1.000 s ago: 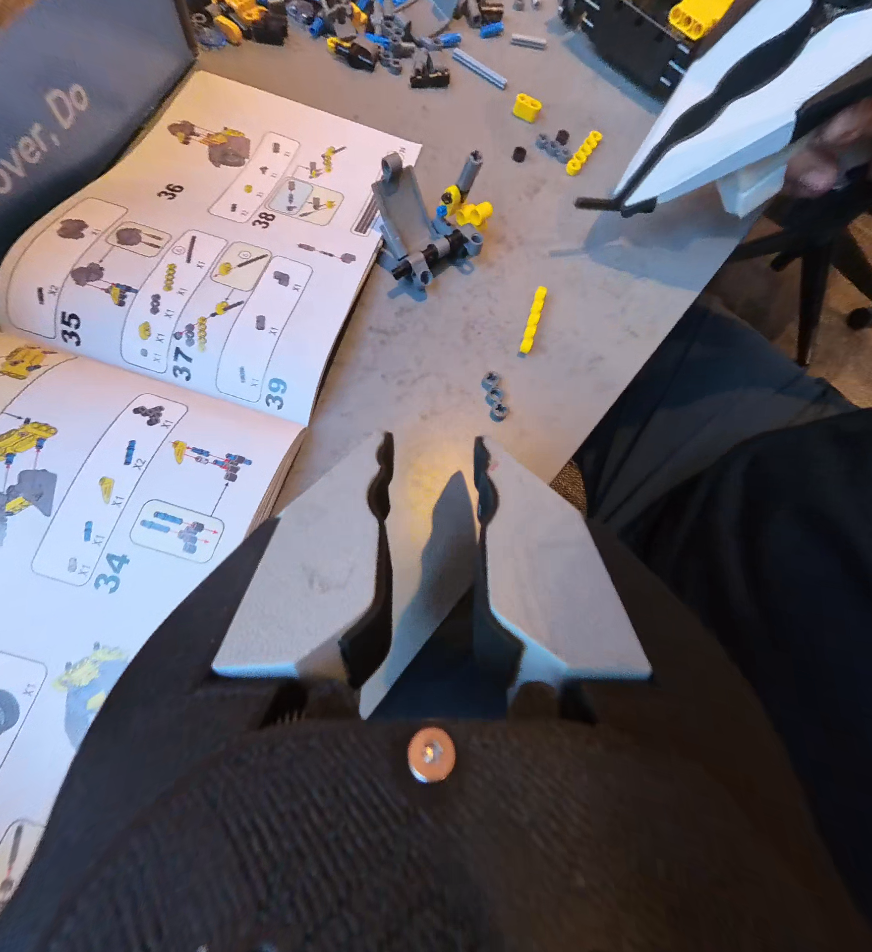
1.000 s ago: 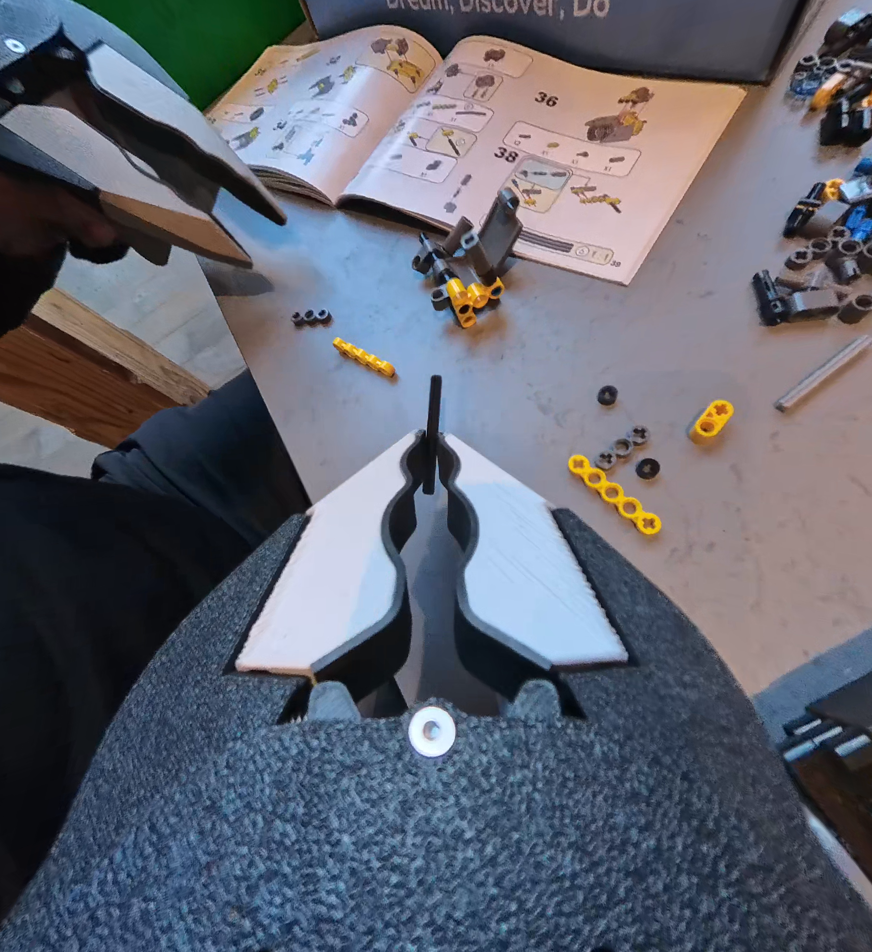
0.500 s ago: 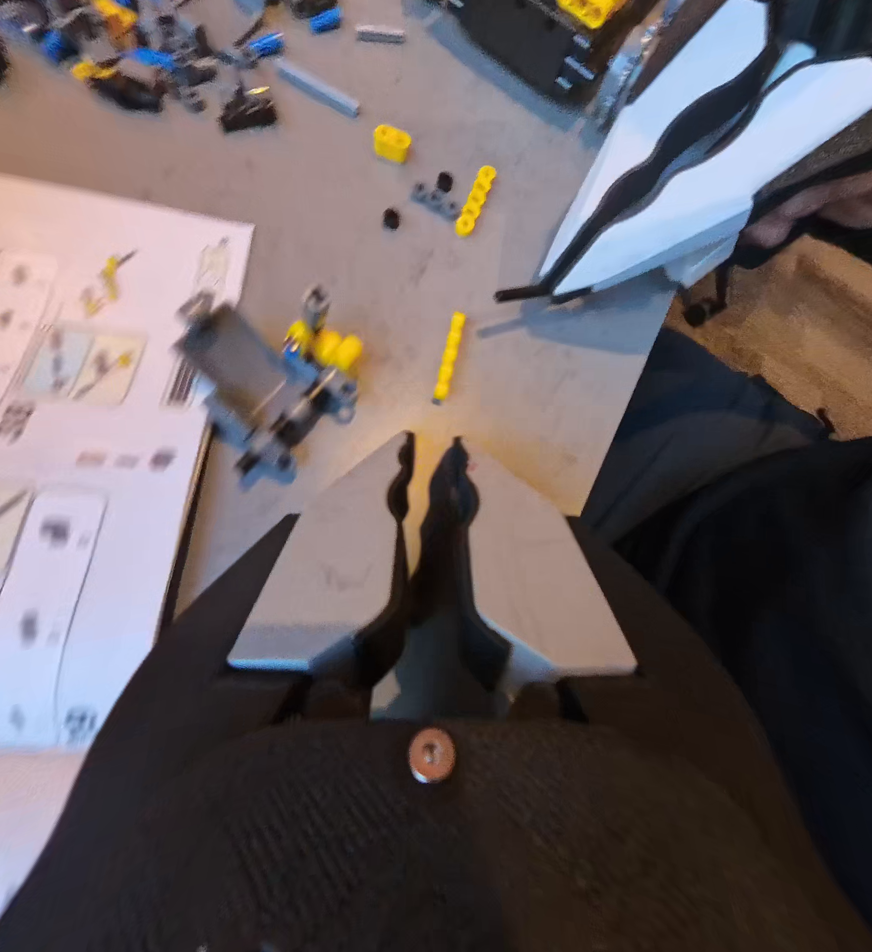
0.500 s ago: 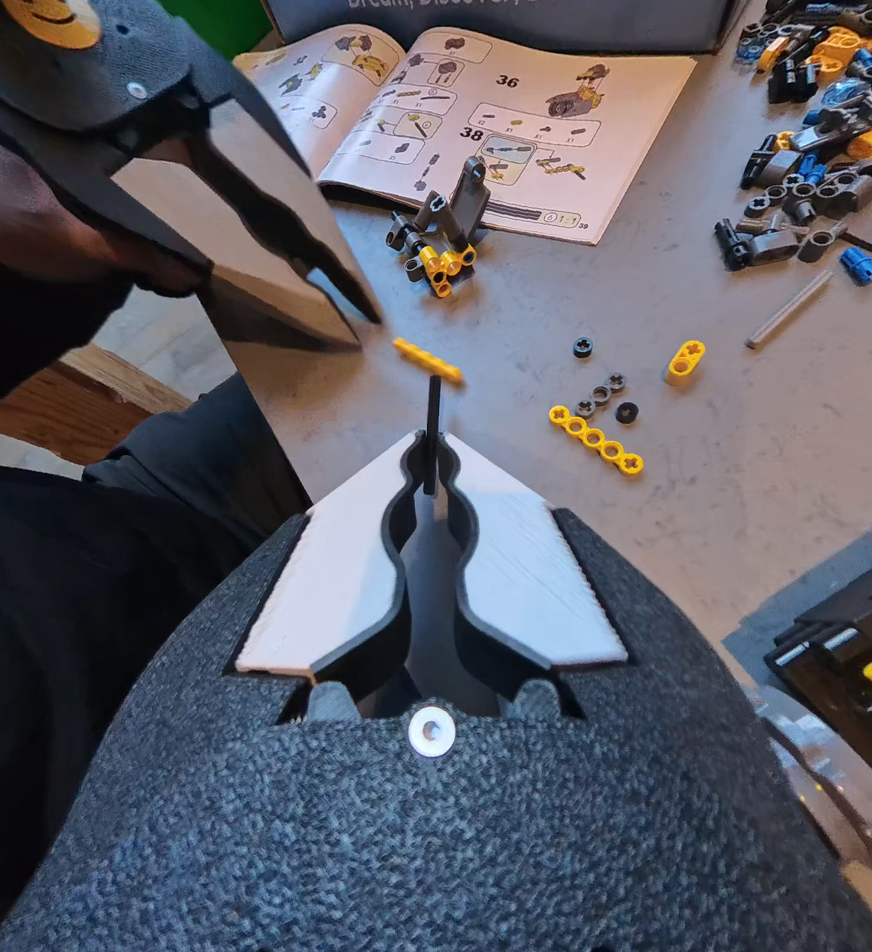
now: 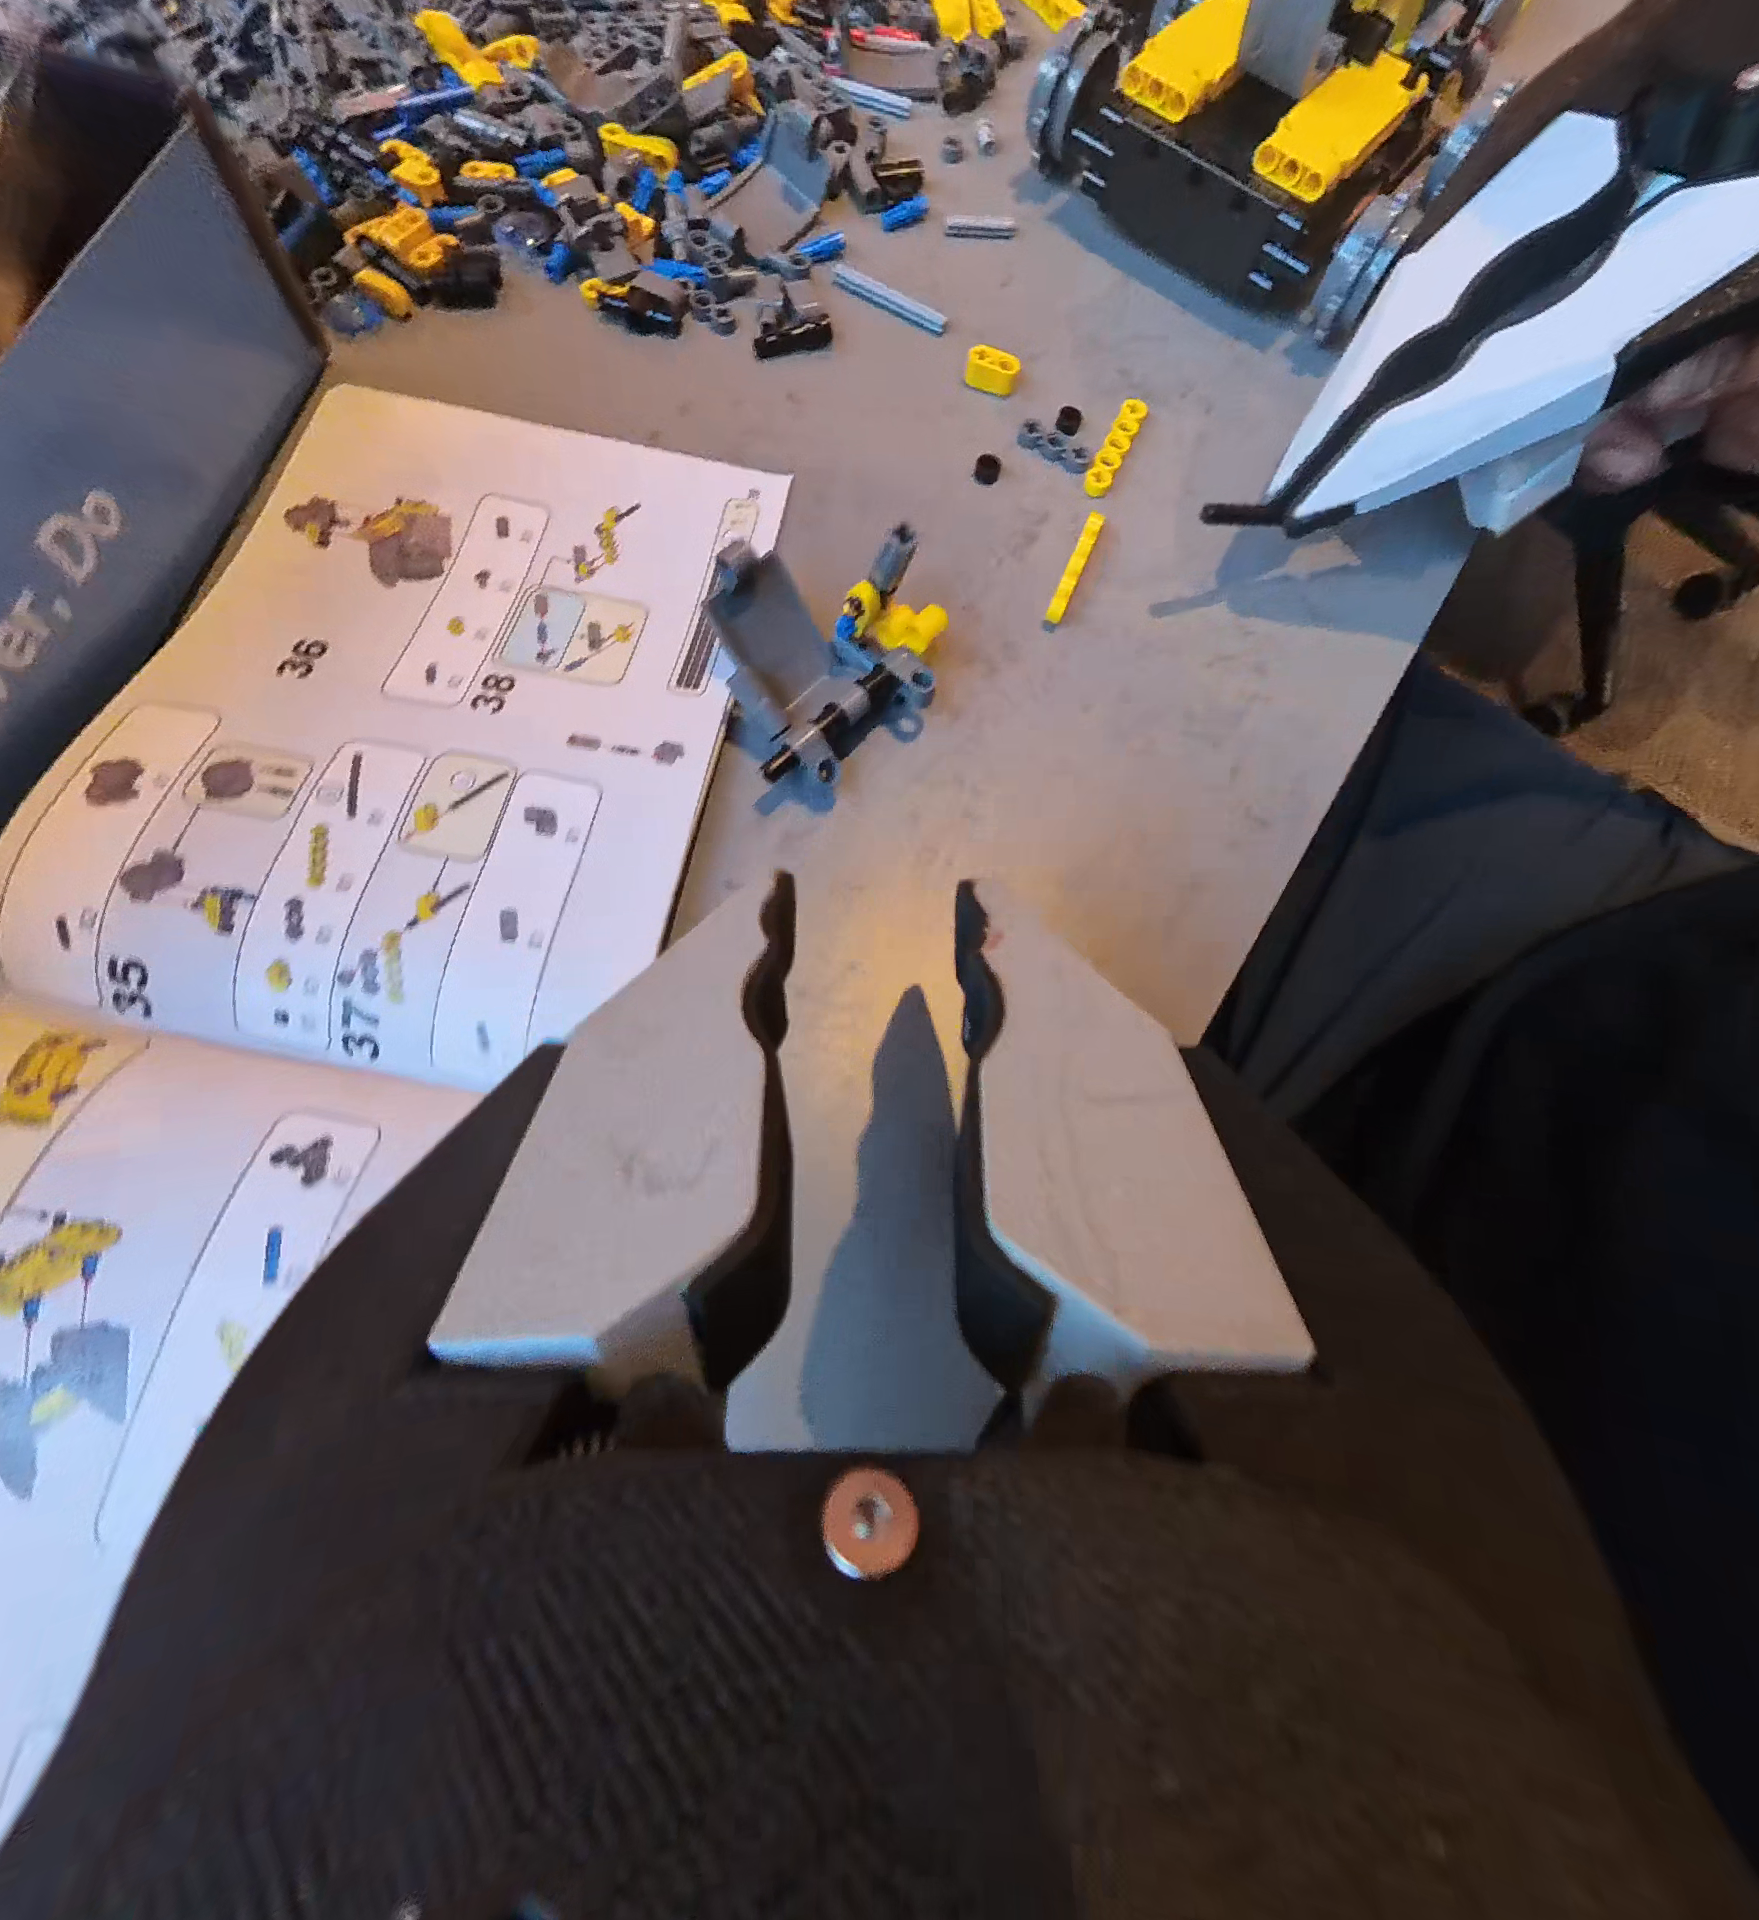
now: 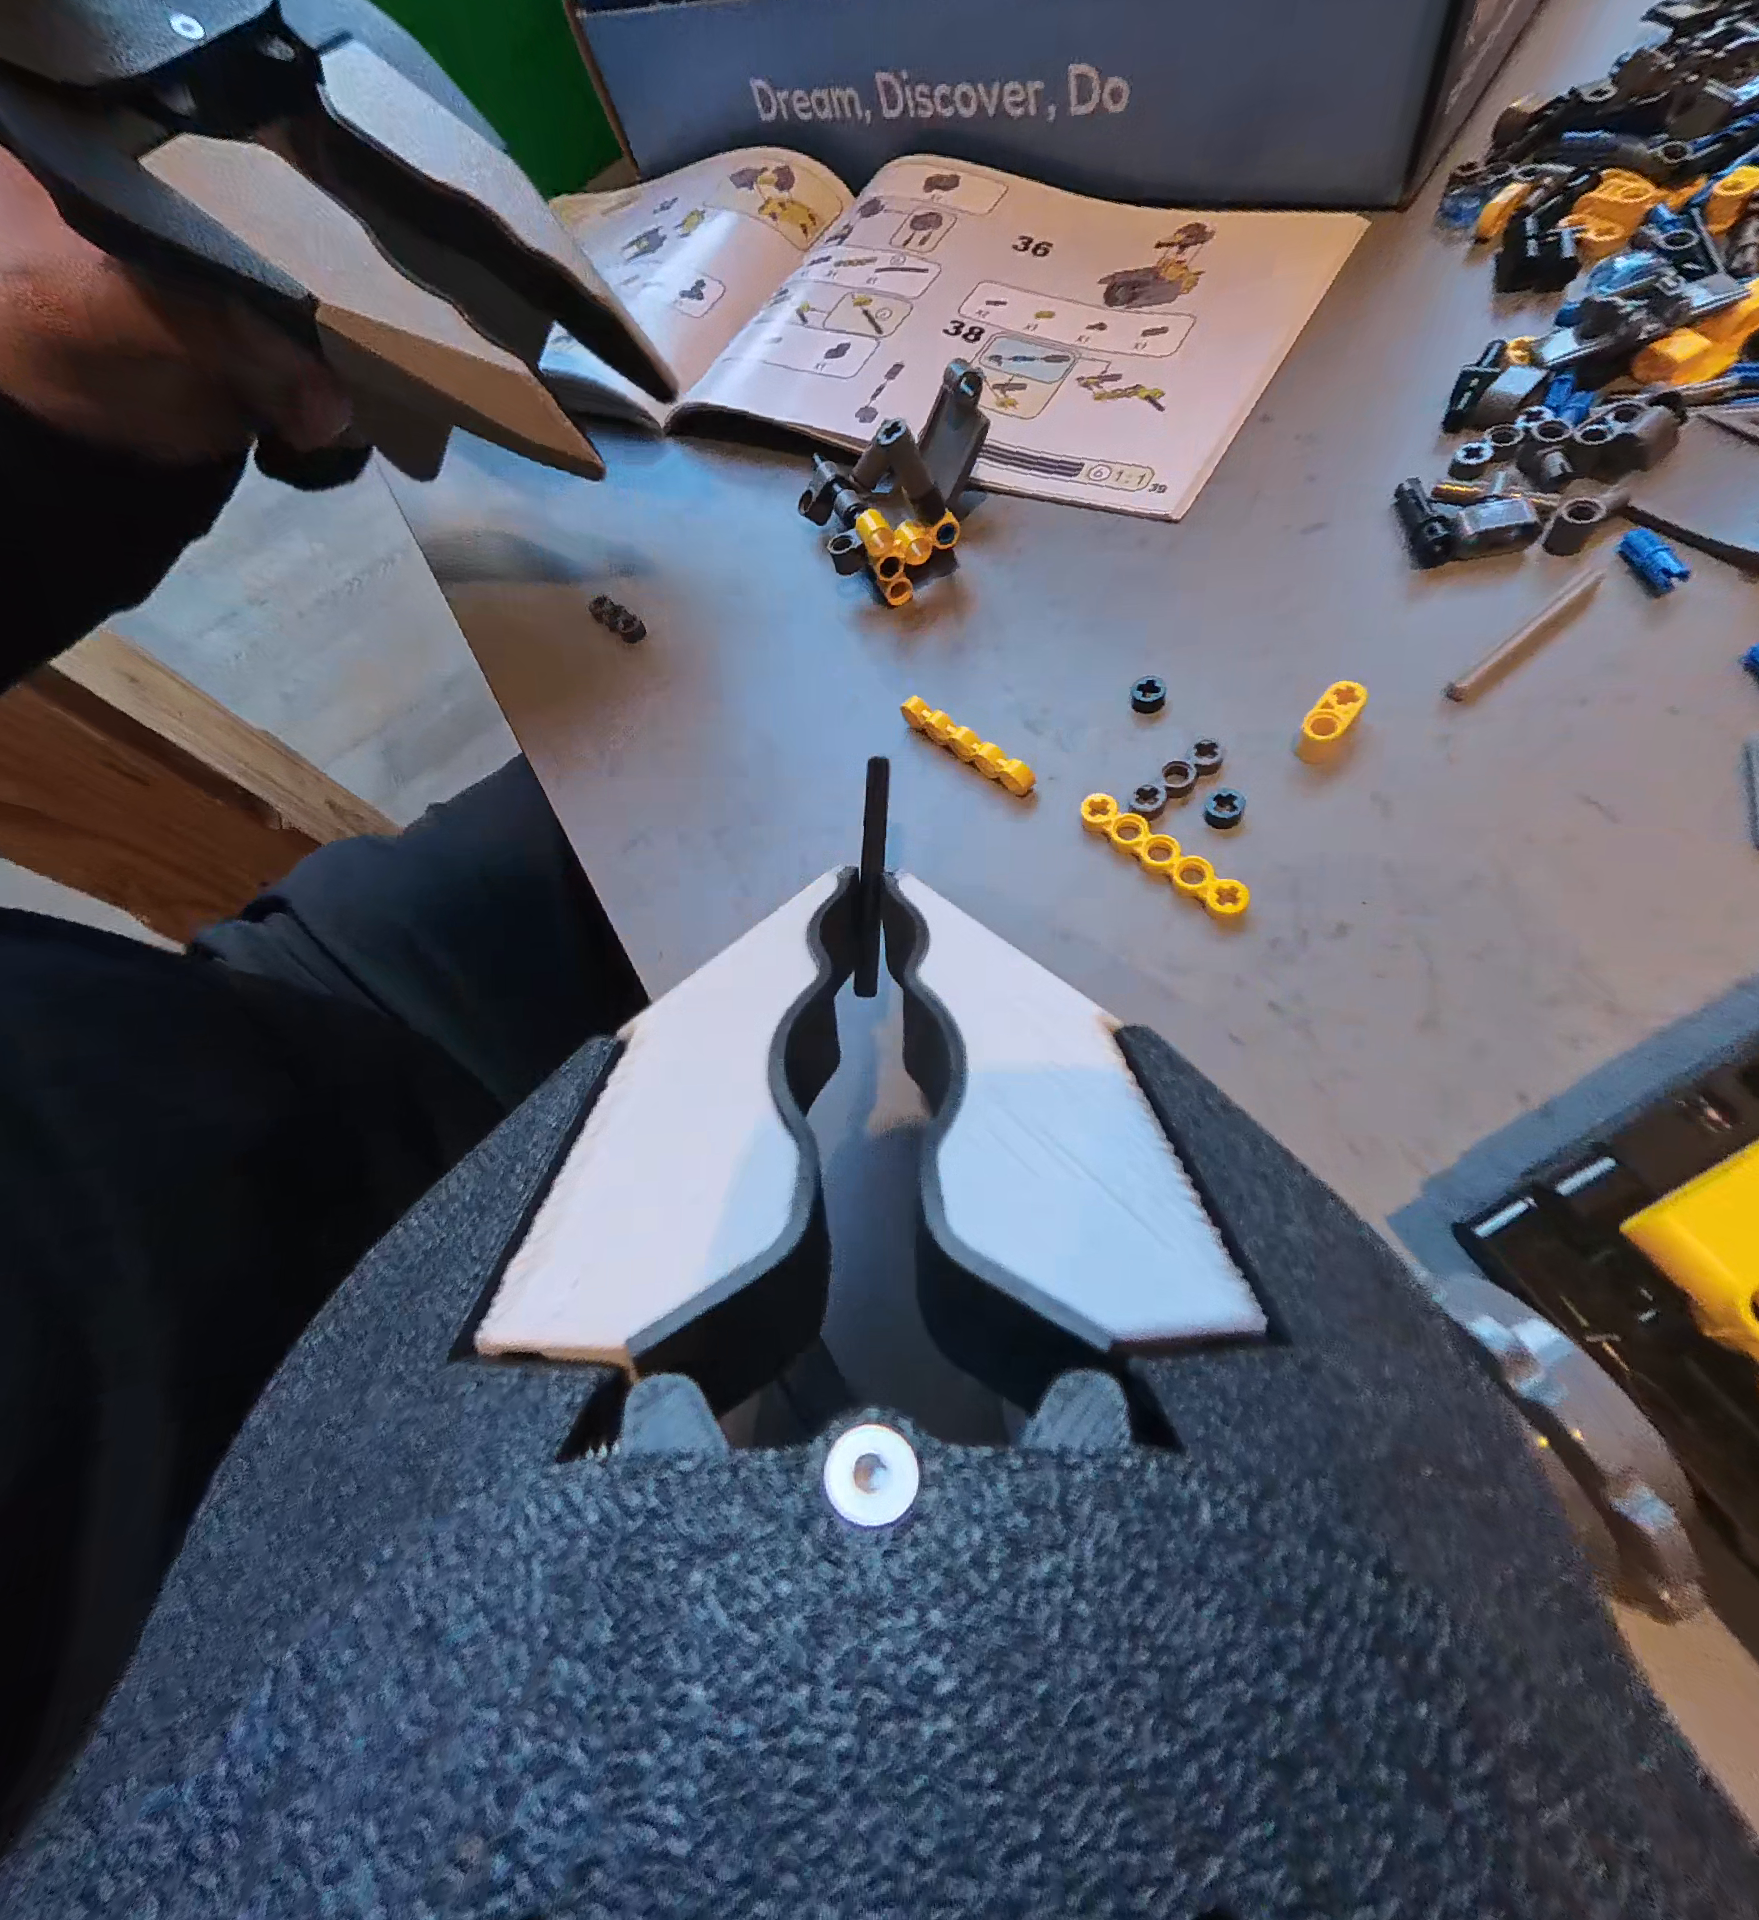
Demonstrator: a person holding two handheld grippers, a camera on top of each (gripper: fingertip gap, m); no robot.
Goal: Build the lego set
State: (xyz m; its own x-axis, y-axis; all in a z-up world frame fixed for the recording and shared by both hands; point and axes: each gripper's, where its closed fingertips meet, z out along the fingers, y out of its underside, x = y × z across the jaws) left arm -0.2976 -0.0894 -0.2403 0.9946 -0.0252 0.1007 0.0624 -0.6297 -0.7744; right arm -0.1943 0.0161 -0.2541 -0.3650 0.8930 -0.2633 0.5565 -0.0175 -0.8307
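Note:
My right gripper [image 6: 870,883] is shut on a thin black axle [image 6: 872,831] that sticks out forward past its tips, held above the grey table [image 6: 1374,987]. It also shows in the left wrist view [image 5: 1290,514] at the upper right, with the axle [image 5: 1239,512] at its tip. My left gripper [image 5: 872,894] is open and empty above the table's front edge, beside the open instruction booklet [image 5: 387,727]. A small grey-and-yellow sub-assembly [image 5: 823,675] stands ahead of it. A yellow beam [image 6: 968,746] lies just ahead of the axle.
A yellow five-hole beam [image 6: 1163,854], small dark bushes and a dark three-hole piece [image 6: 617,618] lie loose. A pile of parts [image 5: 594,156] and a black-and-yellow model [image 5: 1218,156] sit at the back. A dark blue box [image 6: 1010,94] stands behind the booklet. A person's lap borders the table edge. My hands' fingertips stand some 15 cm from each other.
My left gripper swung right towards the yellow beam with its jaws narrowed, then came back beside the booklet and opened wider. My right gripper still holds the axle.

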